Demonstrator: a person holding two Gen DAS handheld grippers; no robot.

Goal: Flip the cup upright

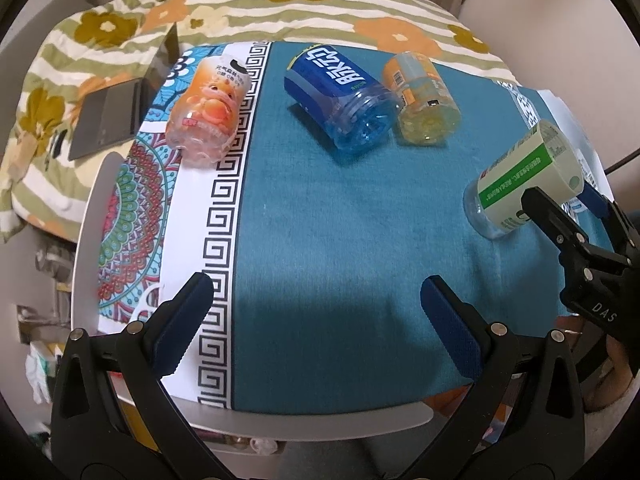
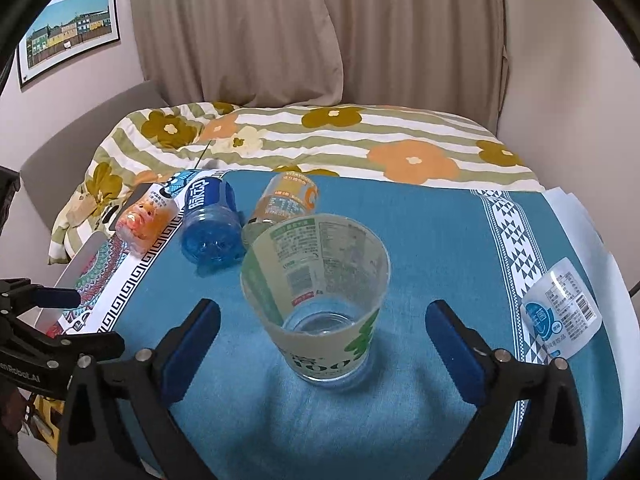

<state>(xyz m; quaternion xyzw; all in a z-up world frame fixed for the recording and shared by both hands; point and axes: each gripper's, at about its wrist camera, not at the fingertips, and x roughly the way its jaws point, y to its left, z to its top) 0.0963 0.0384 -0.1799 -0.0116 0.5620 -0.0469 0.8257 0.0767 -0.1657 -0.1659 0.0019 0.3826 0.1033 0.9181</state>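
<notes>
A clear cup with a green-and-white label [image 2: 320,300] stands upright on the teal tablecloth [image 2: 440,240], mouth up. It also shows at the right in the left wrist view [image 1: 520,184]. My right gripper [image 2: 323,332] is open, its jaws wide on either side of the cup and apart from it. It shows in the left wrist view [image 1: 560,216] next to the cup. My left gripper [image 1: 316,320] is open and empty over the front of the table. Three cups lie on their sides at the back: orange-pink [image 1: 208,108], blue [image 1: 340,96], yellow-orange [image 1: 420,100].
Another clear cup with a blue-and-white label [image 2: 560,312] lies at the table's right edge. A dark laptop [image 1: 112,108] rests on the flowered bedding [image 2: 320,136] behind the table. The round table's white rim [image 1: 320,424] is close in front.
</notes>
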